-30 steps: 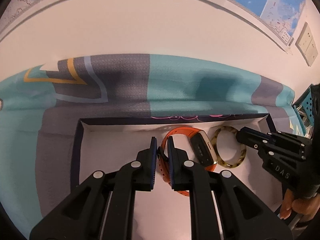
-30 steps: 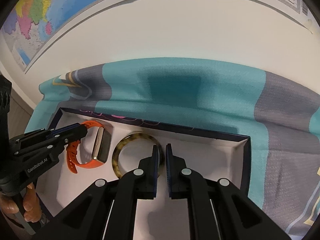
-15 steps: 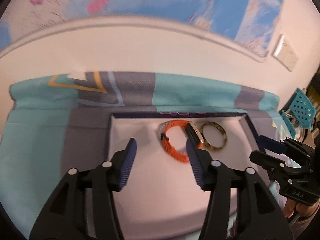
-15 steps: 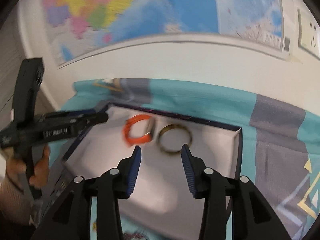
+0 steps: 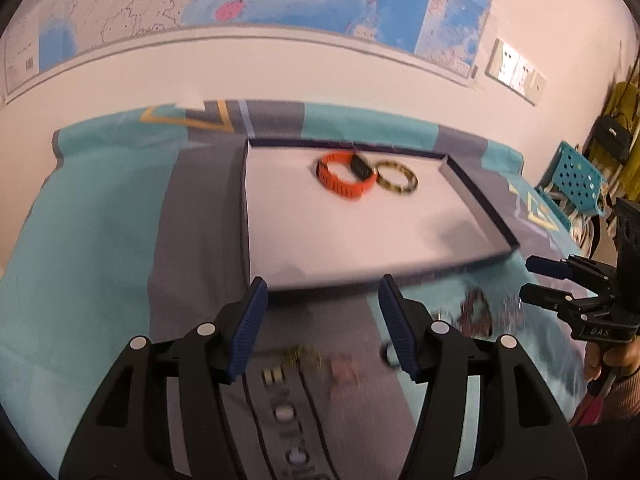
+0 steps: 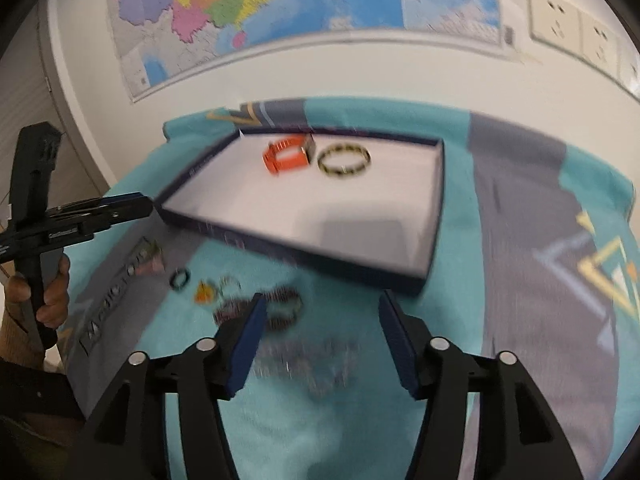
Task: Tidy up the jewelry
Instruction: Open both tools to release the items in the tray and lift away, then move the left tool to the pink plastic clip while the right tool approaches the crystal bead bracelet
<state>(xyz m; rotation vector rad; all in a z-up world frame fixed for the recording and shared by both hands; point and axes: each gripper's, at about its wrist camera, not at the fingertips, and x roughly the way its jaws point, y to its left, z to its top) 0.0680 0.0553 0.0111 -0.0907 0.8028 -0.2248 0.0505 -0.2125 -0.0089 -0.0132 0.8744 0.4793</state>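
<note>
A dark-rimmed tray (image 5: pixel 476 200) with a white floor lies on the cloth; it also shows in the right wrist view (image 6: pixel 436 208). In it lie an orange watch (image 5: pixel 345 178) (image 6: pixel 286 155) and a tortoiseshell bangle (image 5: pixel 397 177) (image 6: pixel 344 159), side by side at the far end. Several blurred small jewelry pieces (image 6: pixel 256 300) (image 5: pixel 476 312) lie on the cloth in front of the tray. My left gripper (image 5: pixel 322 326) is open and empty, in front of the tray's near edge. My right gripper (image 6: pixel 322 340) is open and empty above the loose pieces.
A teal and grey patterned cloth (image 6: pixel 520 240) covers the table. A wall with a map (image 5: pixel 240 0) stands behind. A teal perforated basket (image 5: pixel 578 178) sits off the table's right end. Wall sockets (image 6: pixel 560 20) are at the upper right.
Both grippers let go of the watch and the bangle in the tray, opened wide and pulled back over the cloth in front of the tray.
</note>
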